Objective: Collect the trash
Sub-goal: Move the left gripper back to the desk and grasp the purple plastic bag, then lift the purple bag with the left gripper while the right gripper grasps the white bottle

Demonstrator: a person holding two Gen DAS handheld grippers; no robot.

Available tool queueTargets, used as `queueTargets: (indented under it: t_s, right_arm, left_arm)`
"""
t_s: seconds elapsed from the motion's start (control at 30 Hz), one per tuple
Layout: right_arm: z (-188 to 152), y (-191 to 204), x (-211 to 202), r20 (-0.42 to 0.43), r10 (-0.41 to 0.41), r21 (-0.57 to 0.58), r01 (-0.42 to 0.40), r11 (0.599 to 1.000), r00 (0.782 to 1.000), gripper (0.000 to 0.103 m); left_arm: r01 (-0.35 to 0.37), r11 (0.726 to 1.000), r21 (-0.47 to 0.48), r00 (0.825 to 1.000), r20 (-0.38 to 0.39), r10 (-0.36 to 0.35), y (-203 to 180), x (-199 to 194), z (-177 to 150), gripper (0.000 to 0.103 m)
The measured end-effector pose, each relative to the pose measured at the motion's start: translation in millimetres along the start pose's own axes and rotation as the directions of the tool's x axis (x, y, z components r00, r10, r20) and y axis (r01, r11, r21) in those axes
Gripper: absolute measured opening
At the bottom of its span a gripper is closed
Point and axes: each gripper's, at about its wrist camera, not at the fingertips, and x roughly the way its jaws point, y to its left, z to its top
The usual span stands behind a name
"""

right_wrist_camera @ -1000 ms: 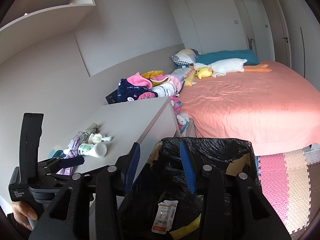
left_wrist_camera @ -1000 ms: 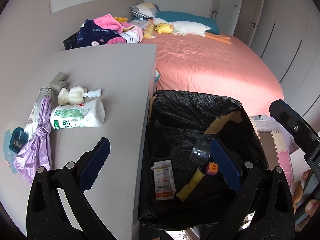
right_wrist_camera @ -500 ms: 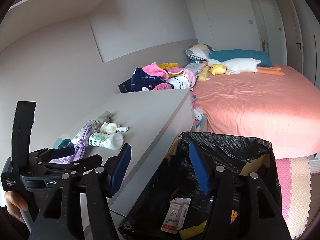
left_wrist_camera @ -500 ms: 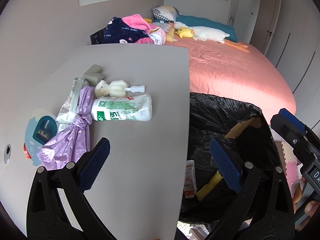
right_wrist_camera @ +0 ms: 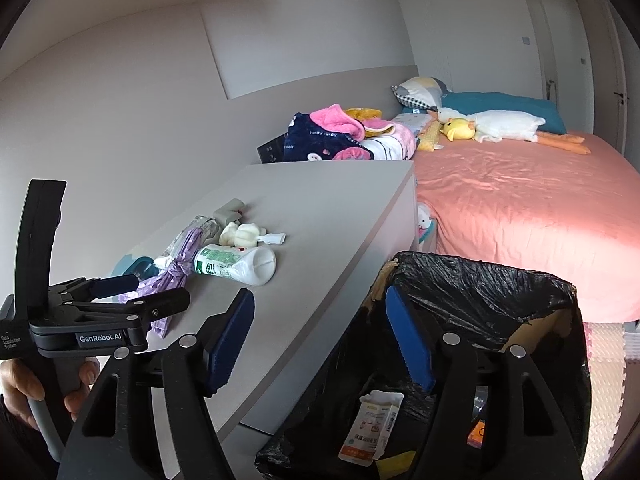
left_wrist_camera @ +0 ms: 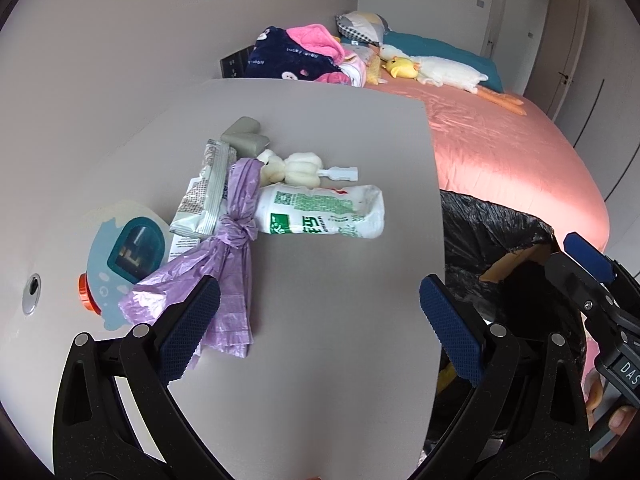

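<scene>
A heap of trash lies on the grey desk [left_wrist_camera: 328,128]: a white and green wrapper [left_wrist_camera: 320,216], a knotted purple plastic bag [left_wrist_camera: 224,264], a clear printed packet [left_wrist_camera: 208,196], white cotton wads [left_wrist_camera: 292,170] and a grey foam piece [left_wrist_camera: 244,136]. The heap also shows in the right wrist view, with the wrapper [right_wrist_camera: 236,262] nearest. My left gripper [left_wrist_camera: 318,324] is open and empty, over the desk just short of the purple bag. My right gripper [right_wrist_camera: 320,340] is open and empty, over the rim of the black-lined bin [right_wrist_camera: 480,292], which holds a white sachet [right_wrist_camera: 370,426].
A blue and white gadget with an orange knob [left_wrist_camera: 120,260] lies left of the heap. A bed with a pink sheet [left_wrist_camera: 500,140], clothes [left_wrist_camera: 296,56] and a plush duck [left_wrist_camera: 404,66] lies beyond the desk. Pink foam mats [right_wrist_camera: 608,380] cover the floor right of the bin.
My left gripper has swung left from over the bin to over the desk, close to the trash heap. My right gripper has drifted a little left, still over the bin's rim.
</scene>
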Motion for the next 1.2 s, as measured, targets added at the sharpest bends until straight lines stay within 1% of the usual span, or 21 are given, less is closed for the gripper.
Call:
queueTargets:
  t_s: [0.23, 0.5, 0.57, 0.63, 0.9, 1.07, 1.13, 1.17, 1.2]
  right_arm:
    - [-1.4, 13.4, 20.1, -0.039, 0.008, -0.042, -0.010, 0.999, 0.999, 0.075]
    - [-2.3, 24.9, 44.8, -0.089, 0.014, -0.081, -0.021, 0.997, 0.996, 0.078]
    - [-1.4, 28.4, 51.6, -0.100, 0.012, -0.097, -0.022, 0.995, 0.995, 0.081]
    - [-0.7, 32.6, 58.1, -0.111, 0.010, -0.115, -0.023, 0.993, 0.994, 0.082]
    - [6.8, 48.9, 86.5, -0.158, 0.008, -0.194, -0.039, 0.980, 0.987, 0.084]
    - [9.7, 60.6, 103.6, -0.182, 0.004, -0.245, -0.049, 0.968, 0.983, 0.086]
    - [10.4, 65.1, 110.4, -0.188, 0.000, -0.260, -0.050, 0.964, 0.982, 0.086]
    - [11.1, 66.6, 113.4, -0.191, 0.000, -0.266, -0.052, 0.963, 0.982, 0.086]
    - [11.1, 66.6, 113.4, -0.191, 0.000, -0.266, -0.052, 0.963, 0.982, 0.086]
  left_arm:
    - [-0.057, 0.998, -0.010, 0.998, 0.009, 0.057, 23.6, 7.5, 1.1, 0.097]
    - [-0.118, 0.993, 0.007, 0.993, -0.010, 0.118, 39.6, 26.0, 1.4, 0.096]
    - [-0.131, 0.991, 0.019, 0.991, -0.010, 0.132, 41.1, 30.1, 2.1, 0.093]
    - [-0.135, 0.990, 0.029, 0.991, -0.019, 0.136, 42.8, 35.6, 2.9, 0.087]
    - [-0.171, 0.983, 0.073, 0.984, -0.045, 0.175, 49.4, 54.4, 4.0, 0.071]
    - [-0.197, 0.975, 0.098, 0.979, -0.037, 0.202, 53.9, 57.1, 5.4, 0.055]
    - [-0.184, 0.980, 0.083, 0.982, -0.033, 0.187, 58.9, 55.0, 7.2, 0.044]
    - [-0.172, 0.983, 0.072, 0.984, -0.032, 0.175, 61.8, 53.8, 7.9, 0.042]
    - [-0.162, 0.985, 0.062, 0.986, -0.031, 0.164, 64.5, 52.5, 7.8, 0.037]
